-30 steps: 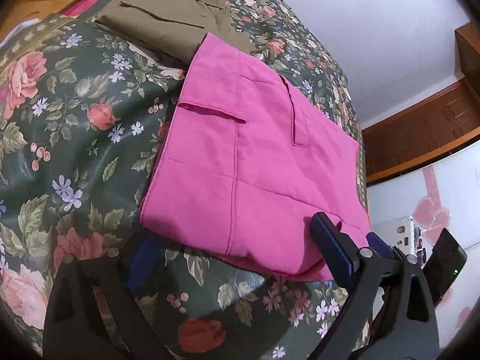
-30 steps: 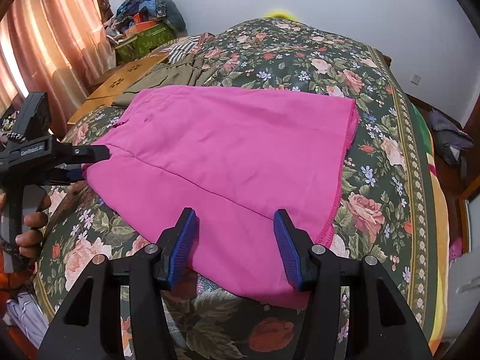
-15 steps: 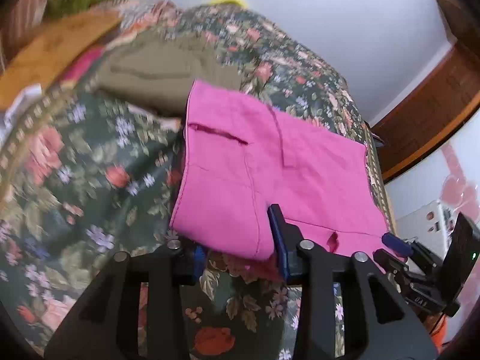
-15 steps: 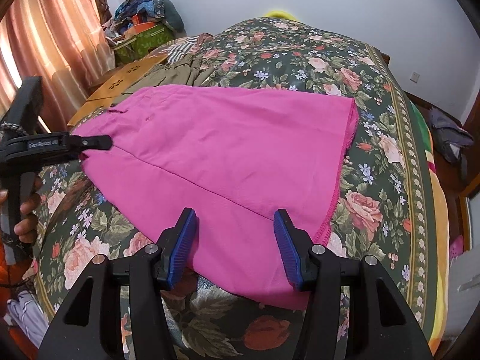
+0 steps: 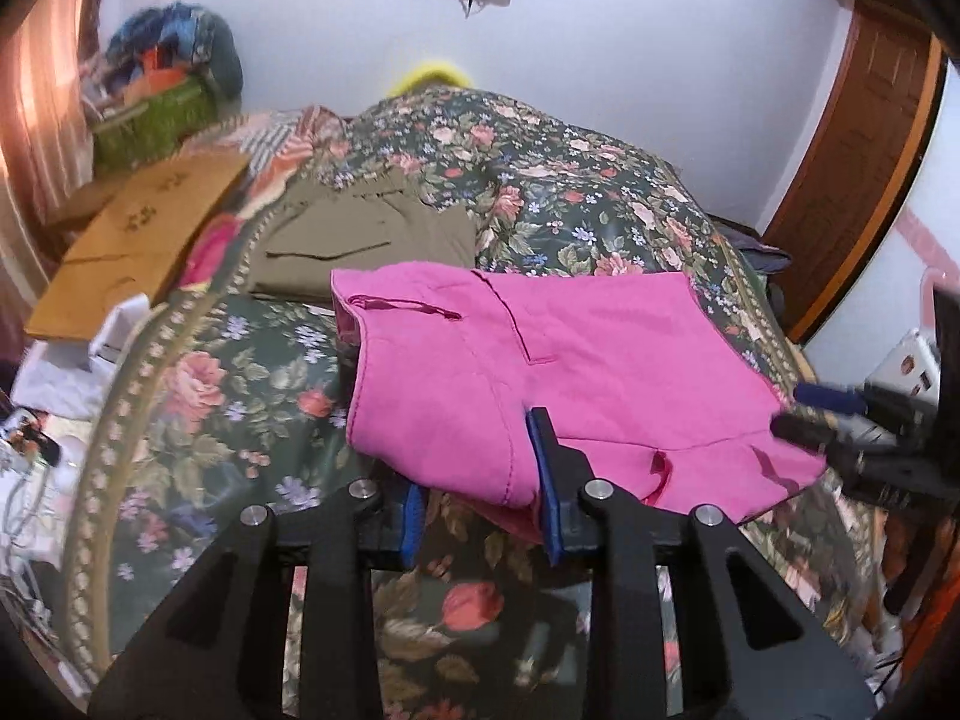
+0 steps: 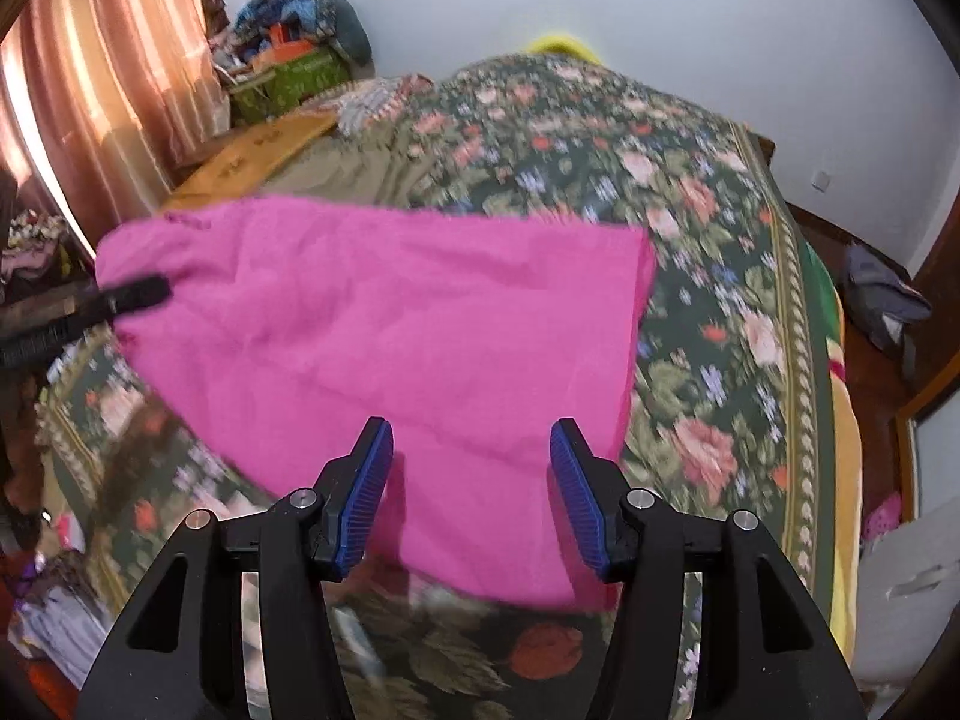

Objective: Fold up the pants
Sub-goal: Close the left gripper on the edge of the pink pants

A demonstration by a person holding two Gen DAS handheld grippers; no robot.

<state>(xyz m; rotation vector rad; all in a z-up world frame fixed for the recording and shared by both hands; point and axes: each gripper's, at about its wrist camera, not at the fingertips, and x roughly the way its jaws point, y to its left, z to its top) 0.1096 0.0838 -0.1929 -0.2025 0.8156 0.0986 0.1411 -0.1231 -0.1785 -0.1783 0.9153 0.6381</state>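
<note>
White wall (image 5: pixel 630 48), sunlit orange curtain (image 6: pixel 114 90), wooden door (image 5: pixel 864 168).

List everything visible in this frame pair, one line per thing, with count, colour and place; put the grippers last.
pink pants: one, pink, near end of the bed, near edge lifted
olive garment: one, olive, folded, behind the pink pants
bedspread: one, dark green floral, covering the bed
cardboard sheet: one, tan, at the bed's left edge
curtain: one, orange-pink, left wall
clutter pile: mixed colours, far left corner
wooden door: one, brown, right
left gripper: black, blue pads, jaws just closed on the pants' near edge
right gripper: black, blue pads, pants between the jaws
</note>
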